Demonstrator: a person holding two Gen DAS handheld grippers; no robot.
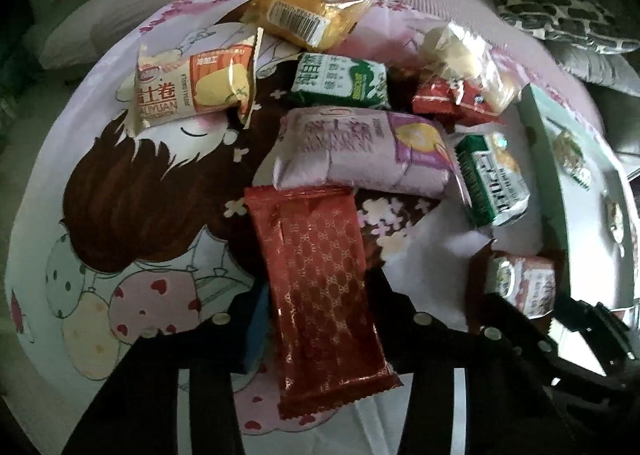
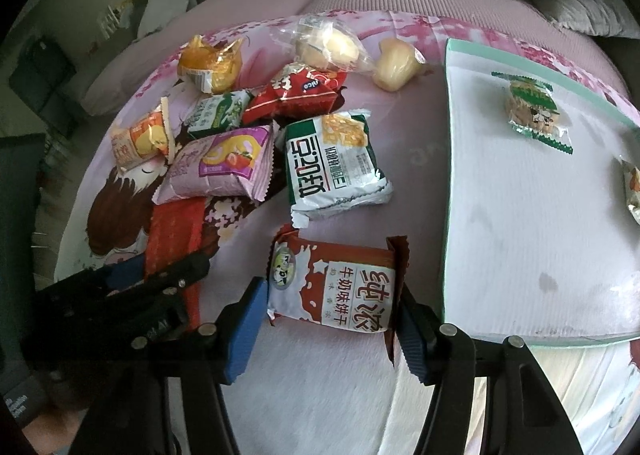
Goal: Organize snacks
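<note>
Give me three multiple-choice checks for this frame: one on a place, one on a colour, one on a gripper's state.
1. The green-trimmed clear packet lies:
A. on the white board
B. on the leopard-print cushion
C. in the right gripper

2. The patterned packet in the left gripper is:
A. green
B. red
C. yellow

3. The right gripper is:
A. open with nothing between its fingers
B. shut on the milk biscuit packet
C. out of view

Key:
1 A, the packet rests flat on the board's white surface.
2 B, its foil is red with a fine gold pattern.
3 B, both blue pads press the packet's sides.
</note>
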